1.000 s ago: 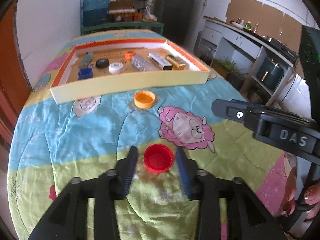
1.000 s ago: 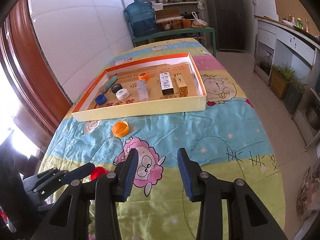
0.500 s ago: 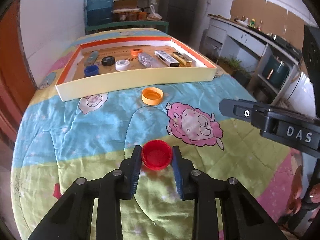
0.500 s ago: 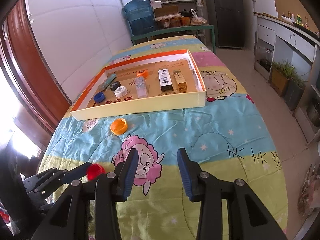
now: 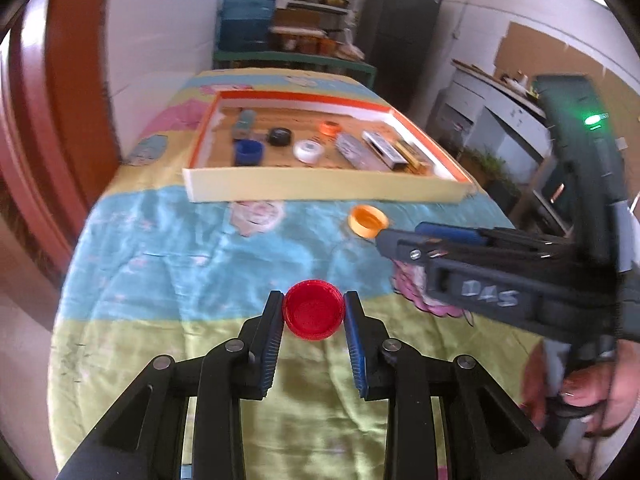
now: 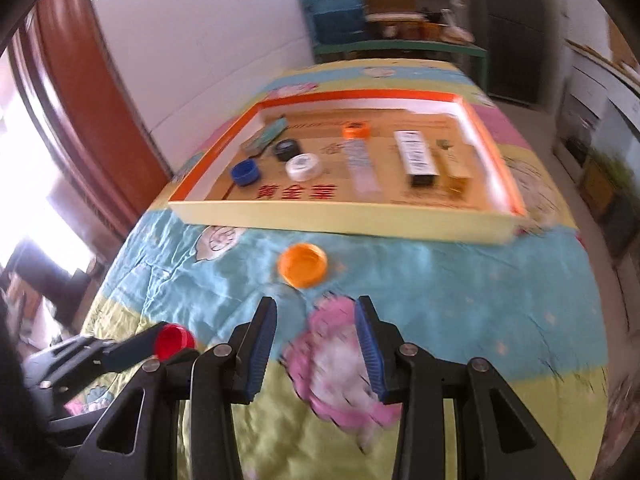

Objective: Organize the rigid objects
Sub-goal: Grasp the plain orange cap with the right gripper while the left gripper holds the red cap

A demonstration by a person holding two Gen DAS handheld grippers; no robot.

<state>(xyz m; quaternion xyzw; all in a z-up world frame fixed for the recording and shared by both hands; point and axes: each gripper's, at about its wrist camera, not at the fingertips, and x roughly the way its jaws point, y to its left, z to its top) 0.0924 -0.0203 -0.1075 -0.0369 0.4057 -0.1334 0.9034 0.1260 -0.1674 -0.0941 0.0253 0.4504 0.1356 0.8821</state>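
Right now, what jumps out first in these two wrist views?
The red cap pinched between the left gripper fingers, low and centre over the cartoon cloth. Next, the orange cap lying loose on the cloth just ahead of the open right gripper. Behind it sits the orange-rimmed tray, with caps and small boxes inside.

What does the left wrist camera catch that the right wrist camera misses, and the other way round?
Only the left wrist view shows the person's hand gripping the right tongs' handle, and a green light. Only the right wrist view shows red printed characters on the tray floor and bright window light at its left edge. Both show the red cap pinched in the left tongs, the loose orange cap, the tray and the cartoon cloth.
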